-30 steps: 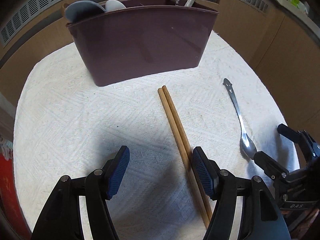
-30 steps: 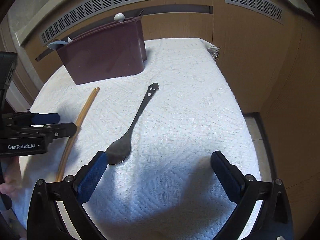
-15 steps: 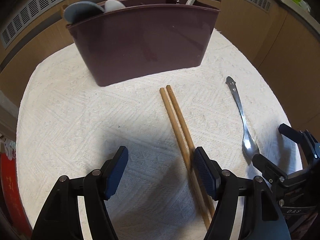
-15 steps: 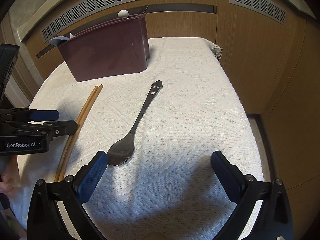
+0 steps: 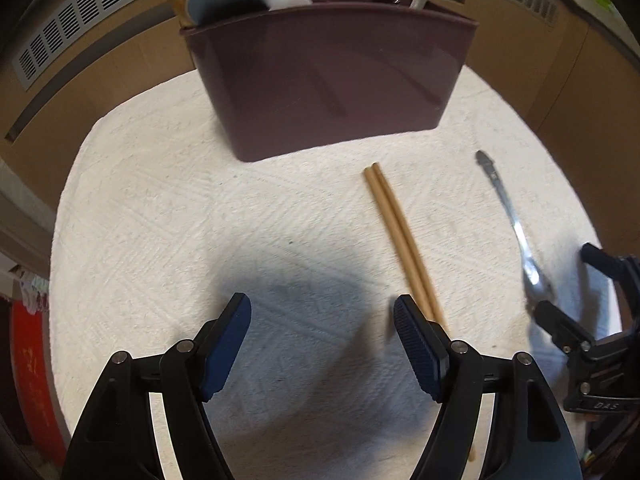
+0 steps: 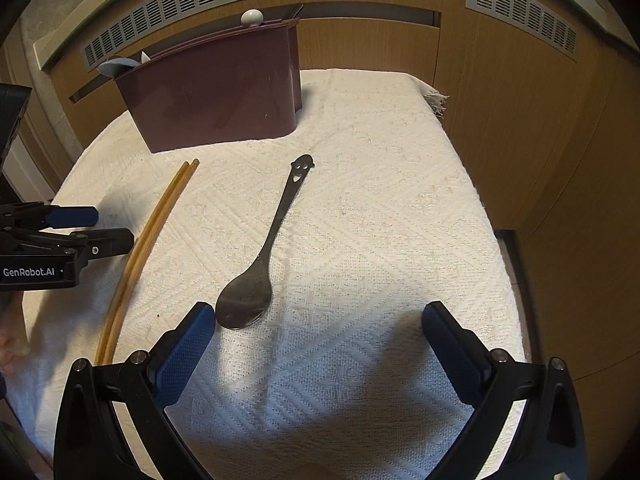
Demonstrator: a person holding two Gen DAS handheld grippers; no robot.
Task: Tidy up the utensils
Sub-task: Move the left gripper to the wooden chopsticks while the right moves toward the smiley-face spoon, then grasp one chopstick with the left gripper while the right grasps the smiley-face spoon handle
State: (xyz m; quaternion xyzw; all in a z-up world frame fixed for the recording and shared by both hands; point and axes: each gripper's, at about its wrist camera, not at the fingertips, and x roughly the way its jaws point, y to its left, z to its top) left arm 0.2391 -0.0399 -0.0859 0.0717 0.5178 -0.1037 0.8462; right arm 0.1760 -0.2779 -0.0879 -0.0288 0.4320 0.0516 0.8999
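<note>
The left gripper [image 5: 322, 344] has just been opening, nothing between its pads; chopsticks [image 5: 400, 240] lie just past its right pad. The right gripper [image 6: 318, 344] gapes empty, spoon [image 6: 262, 260] at its eleven o'clock, holder [image 6: 212, 96] beyond

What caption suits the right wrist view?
Open right gripper hovers by a metal spoon on white cloth.
</note>
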